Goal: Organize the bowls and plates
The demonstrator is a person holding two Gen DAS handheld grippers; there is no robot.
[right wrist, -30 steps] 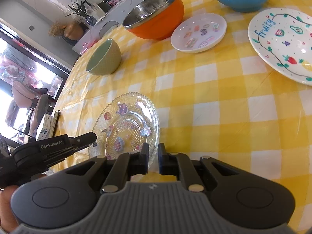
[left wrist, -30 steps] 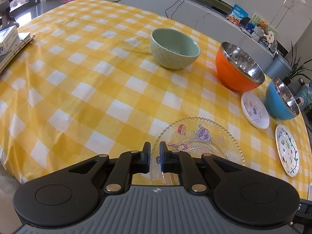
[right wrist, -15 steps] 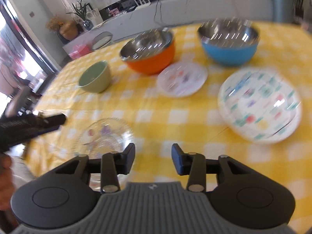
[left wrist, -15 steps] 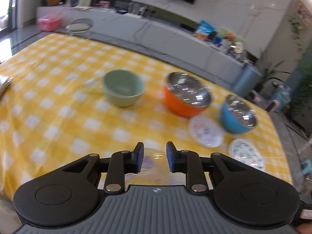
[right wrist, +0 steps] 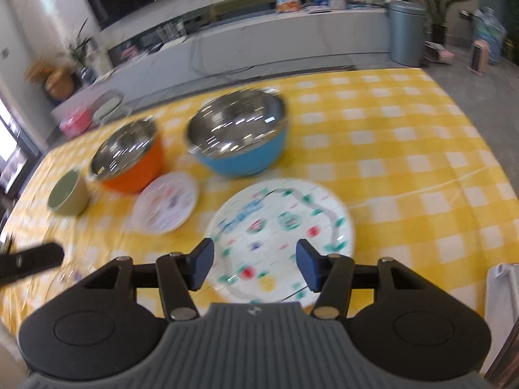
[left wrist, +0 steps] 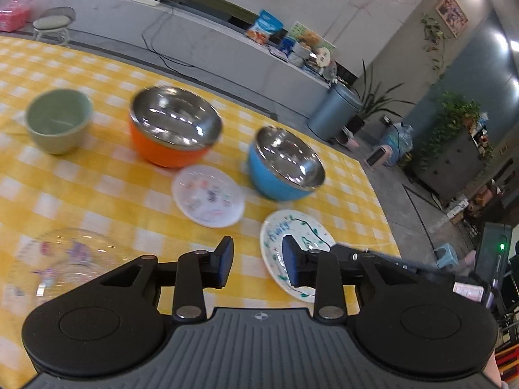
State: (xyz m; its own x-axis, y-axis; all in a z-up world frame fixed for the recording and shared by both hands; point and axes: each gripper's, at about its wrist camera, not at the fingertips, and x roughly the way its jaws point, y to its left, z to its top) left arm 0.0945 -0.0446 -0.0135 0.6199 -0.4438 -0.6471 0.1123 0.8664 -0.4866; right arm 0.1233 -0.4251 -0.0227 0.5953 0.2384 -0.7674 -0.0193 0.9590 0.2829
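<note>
Three bowls and three plates sit on the yellow-and-white checked tablecloth [left wrist: 97, 181], so six pieces total. Going left to right in the left wrist view: a matte sage-green bowl [left wrist: 58, 120], small and rounded, looks ceramic. Then an orange bowl [left wrist: 172, 129] with a shiny steel lining, and a blue bowl [left wrist: 285, 162] of the same kind, steel inside and coloured outside. All three stand upright in a loose row at the far side, apart from each other.

Plates are nearer. Far left and low, a clear glass plate [left wrist: 61, 259] with a ridged pattern and little cartoon prints, pretty blurred. Middle, a small white plate [left wrist: 207, 196] with pastel stickers-style art, just in front of the orange bowl. Right, a bigger white plate [right wrist: 279, 227] with blue lettering and fruit doodles, flat and round, just in front of the blue bowl.

Both grippers have just been opening with nothing between the pads. Left gripper [left wrist: 256, 264] is spread partway, hanging over the cloth beside the lettered plate's edge. Right gripper [right wrist: 254, 262] is spread wider, above that same plate's near half, not touching it.
</note>
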